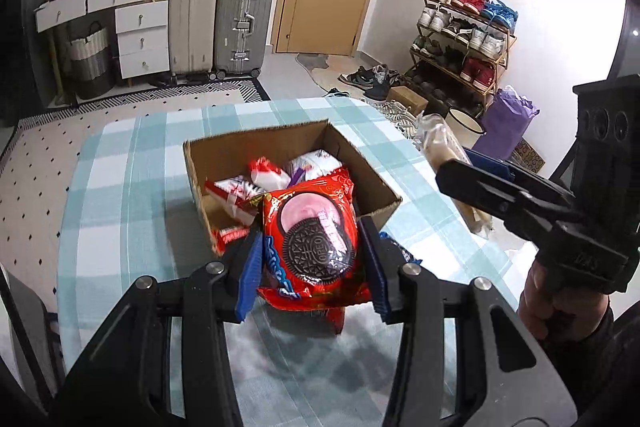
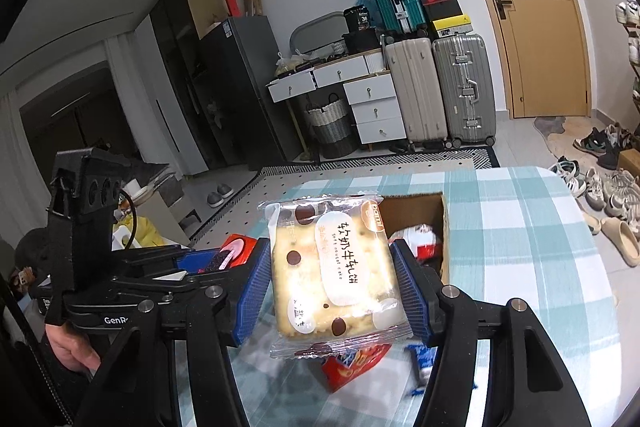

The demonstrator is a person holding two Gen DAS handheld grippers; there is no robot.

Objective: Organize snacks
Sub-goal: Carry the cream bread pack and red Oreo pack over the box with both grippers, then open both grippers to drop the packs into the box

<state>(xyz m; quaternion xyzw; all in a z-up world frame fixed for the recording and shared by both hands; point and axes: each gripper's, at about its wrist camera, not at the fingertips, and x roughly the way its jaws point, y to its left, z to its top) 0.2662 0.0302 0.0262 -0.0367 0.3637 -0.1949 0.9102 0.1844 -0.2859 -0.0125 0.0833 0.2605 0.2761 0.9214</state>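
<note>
Slippage is your main risk: your left gripper (image 1: 312, 263) is closed part-way on a glossy red Oreo cookie packet (image 1: 314, 243), pinched by its sides between the blue pads, and your right gripper (image 2: 334, 287) is likewise clamped on a clear-wrapped pale nougat cake packet (image 2: 332, 267), both lifted above the teal-checked tablecloth (image 1: 120, 187). The open brown cardboard box (image 1: 376, 175) lies just ahead of the left jaws, already crowded with red-and-white snack packs (image 1: 240, 191), so a packet dropped short could catch the near wall or slide off. Beneath your right jaws a loose red wrapper (image 2: 352, 367) waits, easily snagged.
</note>
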